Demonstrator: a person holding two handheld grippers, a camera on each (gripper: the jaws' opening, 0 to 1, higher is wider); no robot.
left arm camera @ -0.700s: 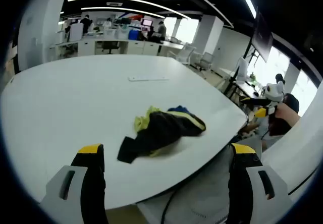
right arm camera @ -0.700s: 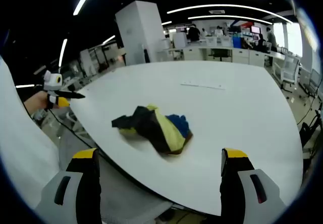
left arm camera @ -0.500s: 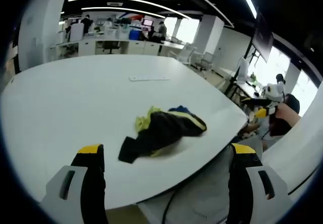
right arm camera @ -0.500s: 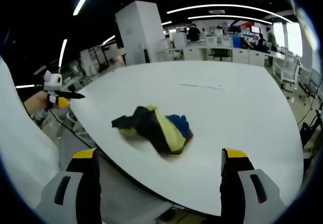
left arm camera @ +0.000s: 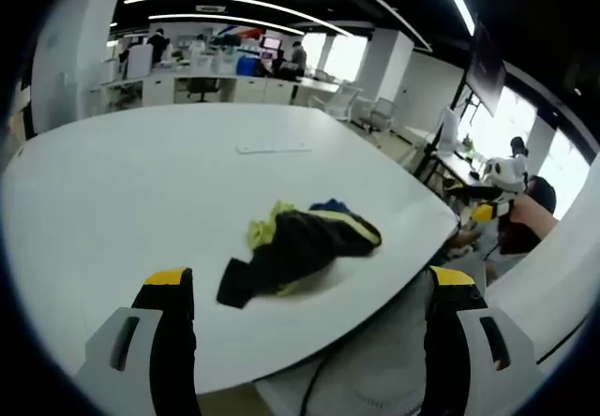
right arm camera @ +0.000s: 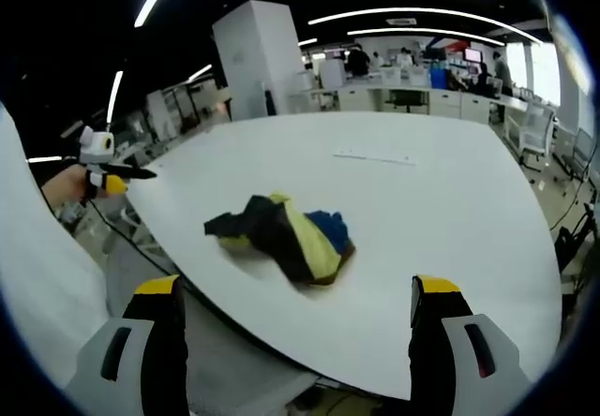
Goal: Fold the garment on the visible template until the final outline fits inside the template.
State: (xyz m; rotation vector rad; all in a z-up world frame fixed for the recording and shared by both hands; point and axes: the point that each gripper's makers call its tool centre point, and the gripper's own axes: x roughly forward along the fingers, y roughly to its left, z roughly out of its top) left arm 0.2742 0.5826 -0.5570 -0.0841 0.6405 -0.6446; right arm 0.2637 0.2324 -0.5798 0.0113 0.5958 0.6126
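Left gripper view: the left gripper (left arm camera: 309, 294) has its jaws spread wide, yellow tips apart, holding nothing. The garment (left arm camera: 298, 247), a crumpled heap of black, yellow and blue cloth, lies on the white surface (left arm camera: 141, 182) just ahead of the jaws, between their lines and clear of both. Beyond it, a thin pale strip (left arm camera: 273, 147) lies flat on the surface. The right gripper (left arm camera: 497, 186) shows off past the right jaw, held in a hand (left arm camera: 517, 221).

Right gripper view: the right gripper (right arm camera: 292, 294) is wide open too, empty. The garment (right arm camera: 281, 236) sits bunched ahead of the jaws, nearer the left jaw's side, untouched. The left gripper (right arm camera: 103, 165) hangs beyond the surface edge (right arm camera: 178, 275), past the left jaw.
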